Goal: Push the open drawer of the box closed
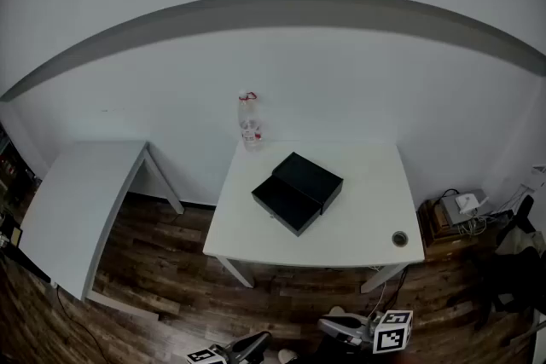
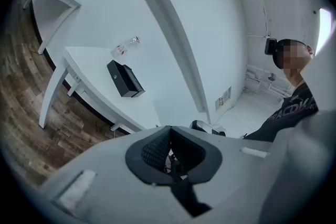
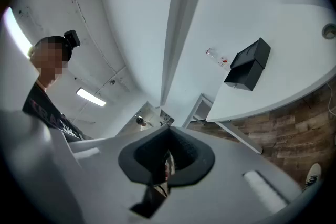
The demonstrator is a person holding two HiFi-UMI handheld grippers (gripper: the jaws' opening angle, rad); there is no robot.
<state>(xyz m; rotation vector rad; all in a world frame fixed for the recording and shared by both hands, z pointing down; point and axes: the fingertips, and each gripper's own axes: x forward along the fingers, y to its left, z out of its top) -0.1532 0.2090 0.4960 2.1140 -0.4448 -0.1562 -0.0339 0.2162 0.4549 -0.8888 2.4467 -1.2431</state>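
A black box (image 1: 310, 176) lies in the middle of the white table (image 1: 358, 217), its drawer (image 1: 285, 205) pulled out toward the front left. The box also shows small and far off in the left gripper view (image 2: 124, 78) and in the right gripper view (image 3: 248, 64). Both grippers hang low, in front of the table and well short of it. My left gripper (image 1: 258, 342) is at the bottom edge of the head view; its pads (image 2: 157, 152) meet with nothing between them. My right gripper (image 1: 331, 324), beside its marker cube, is shut and empty too (image 3: 168, 162).
A clear plastic bottle (image 1: 248, 122) stands at the table's back edge, behind the box. A round cable hole (image 1: 399, 239) sits near the front right corner. A second white table (image 1: 77, 200) stands to the left. Boxes and cables (image 1: 452, 213) lie on the wood floor at right.
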